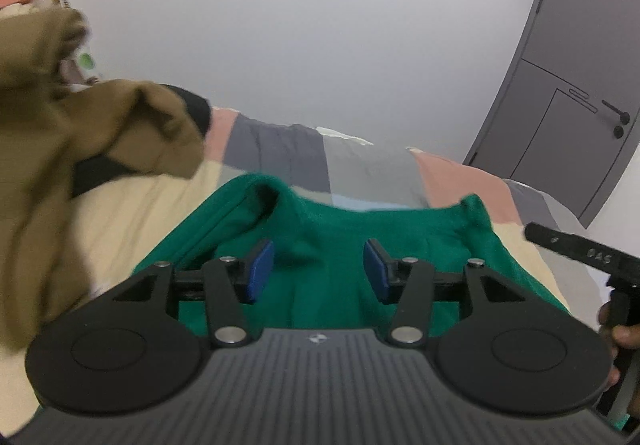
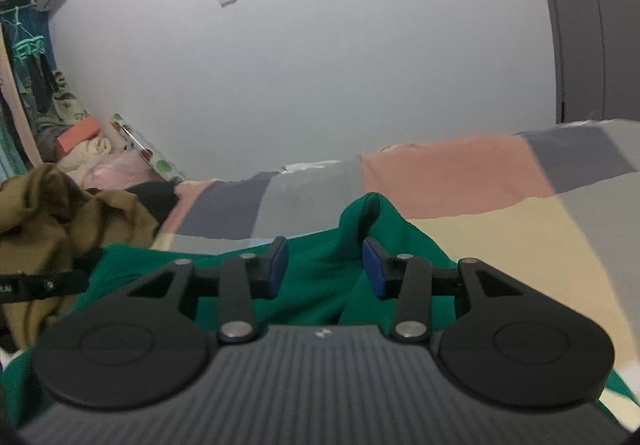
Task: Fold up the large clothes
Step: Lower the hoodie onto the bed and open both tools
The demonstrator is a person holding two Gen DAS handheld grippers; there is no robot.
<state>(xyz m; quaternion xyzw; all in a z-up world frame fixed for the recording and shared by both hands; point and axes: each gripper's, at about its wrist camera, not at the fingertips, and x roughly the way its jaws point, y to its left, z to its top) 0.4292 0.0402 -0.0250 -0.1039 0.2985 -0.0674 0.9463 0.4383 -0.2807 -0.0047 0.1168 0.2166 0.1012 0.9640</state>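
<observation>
Green garment (image 1: 320,245) lies spread on the patchwork bedcover (image 1: 280,149), directly under and ahead of both grippers. We note two raised peaks along its far edge in the left wrist view; in the right wrist view one peak stands just beyond the right-hand pad.

Left gripper (image 1: 319,271): we see its jaws parted, blue pads (image 1: 262,271) clear of each other, green cloth visible in the gap below but not pinched. Right gripper (image 2: 325,267): jaws likewise apart, nothing clamped; the cloth sits beneath and between the pads without contact that we can confirm.

We record a brown garment (image 1: 60,149) heaped to the left, motion-blurred in the left wrist view, resting on the bedcover beside the green one, with a dark item partly under it. The right gripper's body enters the left view at far right, with part of a hand (image 1: 624,337) on its grip. Plain white wall (image 1: 320,25) behind; grey door (image 1: 580,85) at right.
</observation>
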